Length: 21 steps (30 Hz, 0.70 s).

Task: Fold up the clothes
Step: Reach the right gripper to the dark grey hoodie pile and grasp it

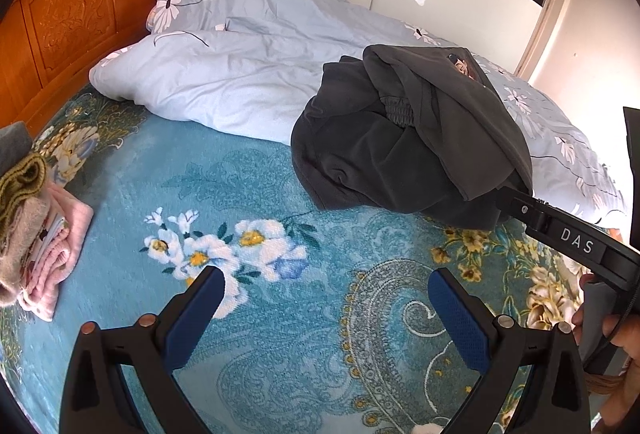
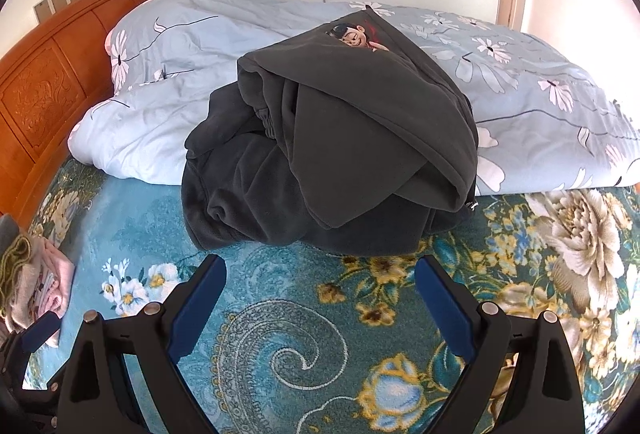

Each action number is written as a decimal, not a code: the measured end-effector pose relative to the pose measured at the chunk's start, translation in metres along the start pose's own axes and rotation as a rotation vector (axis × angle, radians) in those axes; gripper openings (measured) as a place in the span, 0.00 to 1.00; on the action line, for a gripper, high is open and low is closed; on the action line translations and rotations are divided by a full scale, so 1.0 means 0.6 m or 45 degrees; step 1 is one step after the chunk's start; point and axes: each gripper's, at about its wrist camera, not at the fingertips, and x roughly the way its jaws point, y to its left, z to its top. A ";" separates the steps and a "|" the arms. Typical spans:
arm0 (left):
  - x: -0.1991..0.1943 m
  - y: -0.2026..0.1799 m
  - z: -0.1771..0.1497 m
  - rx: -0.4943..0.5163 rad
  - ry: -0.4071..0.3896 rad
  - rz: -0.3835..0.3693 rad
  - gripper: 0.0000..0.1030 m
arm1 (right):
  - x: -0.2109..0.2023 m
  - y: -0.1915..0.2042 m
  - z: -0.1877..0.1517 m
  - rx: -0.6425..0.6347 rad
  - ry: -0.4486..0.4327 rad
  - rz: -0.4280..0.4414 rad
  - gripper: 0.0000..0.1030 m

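Observation:
A dark grey garment (image 2: 332, 154) with a cartoon print lies bunched in a heap on the teal floral blanket (image 2: 280, 314), against the light blue duvet. It also shows in the left wrist view (image 1: 400, 138). My right gripper (image 2: 320, 278) is open and empty, just in front of the heap. My left gripper (image 1: 326, 290) is open and empty over bare blanket, left of and nearer than the heap. The right gripper's black body (image 1: 576, 246) reaches in from the right in the left wrist view, its tip at the heap's edge.
A stack of folded clothes, pink and beige with an olive knit on top (image 1: 36, 234), sits at the left edge of the bed (image 2: 32, 282). A light blue flowered duvet (image 1: 240, 74) lies behind. An orange wooden headboard (image 1: 68, 18) stands at the left.

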 end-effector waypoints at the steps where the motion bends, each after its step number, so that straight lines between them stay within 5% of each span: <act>1: 0.001 0.000 -0.001 -0.002 0.002 0.000 1.00 | 0.000 0.000 0.000 -0.001 0.001 0.002 0.93; 14: 0.002 0.017 -0.015 -0.061 -0.012 -0.028 1.00 | 0.033 0.010 0.023 -0.054 -0.001 -0.011 0.93; 21: -0.028 0.071 -0.040 -0.071 -0.128 0.006 1.00 | 0.085 -0.001 0.106 -0.102 -0.049 -0.101 0.90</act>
